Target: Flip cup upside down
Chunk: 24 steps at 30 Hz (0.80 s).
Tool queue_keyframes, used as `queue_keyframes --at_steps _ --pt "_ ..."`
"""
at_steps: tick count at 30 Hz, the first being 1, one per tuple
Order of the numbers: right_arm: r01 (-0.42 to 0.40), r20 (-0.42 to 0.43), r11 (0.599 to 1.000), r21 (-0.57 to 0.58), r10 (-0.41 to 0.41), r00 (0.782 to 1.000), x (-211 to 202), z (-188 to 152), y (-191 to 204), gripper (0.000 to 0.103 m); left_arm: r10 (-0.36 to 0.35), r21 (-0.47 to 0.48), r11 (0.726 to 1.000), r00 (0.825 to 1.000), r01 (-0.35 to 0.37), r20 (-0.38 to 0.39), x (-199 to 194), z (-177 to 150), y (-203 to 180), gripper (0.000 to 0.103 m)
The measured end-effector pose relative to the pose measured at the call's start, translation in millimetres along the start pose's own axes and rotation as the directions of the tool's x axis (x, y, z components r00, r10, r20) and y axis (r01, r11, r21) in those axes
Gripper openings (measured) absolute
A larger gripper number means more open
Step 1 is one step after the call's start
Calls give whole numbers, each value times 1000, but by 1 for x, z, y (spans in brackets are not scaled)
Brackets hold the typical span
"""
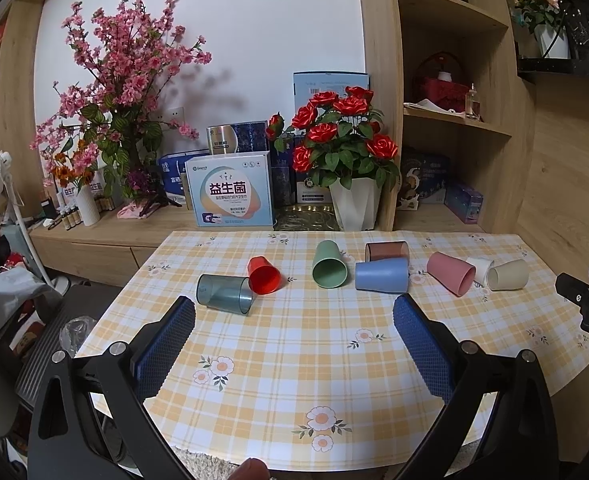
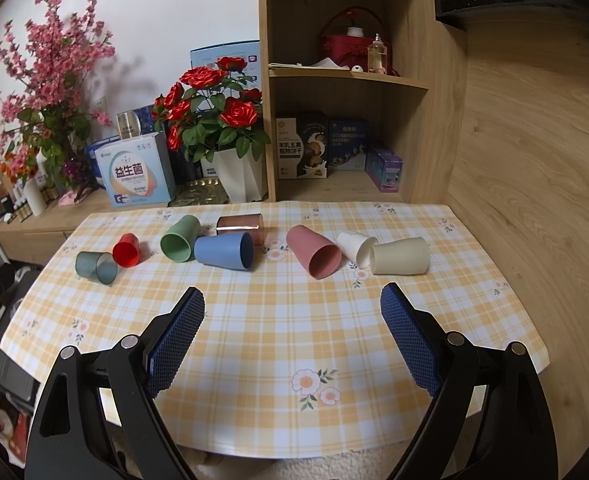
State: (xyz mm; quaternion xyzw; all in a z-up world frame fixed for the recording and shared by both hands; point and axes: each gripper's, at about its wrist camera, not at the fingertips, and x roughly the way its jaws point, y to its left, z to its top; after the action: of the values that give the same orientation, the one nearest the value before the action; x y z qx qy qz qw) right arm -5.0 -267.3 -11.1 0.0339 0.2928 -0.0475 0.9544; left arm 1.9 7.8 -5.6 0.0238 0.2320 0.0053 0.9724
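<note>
You're holding both grippers back over the near half of the table (image 2: 294, 360), well short of the row of cups. The left gripper (image 1: 294, 320) and the right gripper (image 2: 292, 312) are both spread wide w/ nothing between the pads — no grasp begun yet.

Every cup is lying on its side along the far half. Which one you're going for first can't be told; the pink cup (image 2: 313, 252) sits near the right gripper's line, so judge that as the likely start.

Its long axis is running roughly far-left to near-right, mouth opening toward you and a bit right, base pointing away. The white cup (image 2: 354, 247) is just beside it, w/ the cream cup (image 2: 400, 256) touching or nearly touching that one.

To do it well, you're prob. best coming in across the cup's axis, pads on opposite walls near mid-body, not over the rim. Lift clear before rotating — otherwise you're risking a knock into the white cup. Then you're turning it mouth-down and setting the rim flat.
</note>
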Motion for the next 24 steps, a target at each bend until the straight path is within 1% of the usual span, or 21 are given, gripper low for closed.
queue_keyframes --at_steps 8,24 --pt "1 0 1000 0 -1 1000 -1 0 0 87 9 0 1000 1000 -9 8 -4 1 -3 97" --pt "1 2 1000 -1 -1 1000 -2 2 -1 87 8 1 1000 1000 -8 0 -4 3 -4 97"
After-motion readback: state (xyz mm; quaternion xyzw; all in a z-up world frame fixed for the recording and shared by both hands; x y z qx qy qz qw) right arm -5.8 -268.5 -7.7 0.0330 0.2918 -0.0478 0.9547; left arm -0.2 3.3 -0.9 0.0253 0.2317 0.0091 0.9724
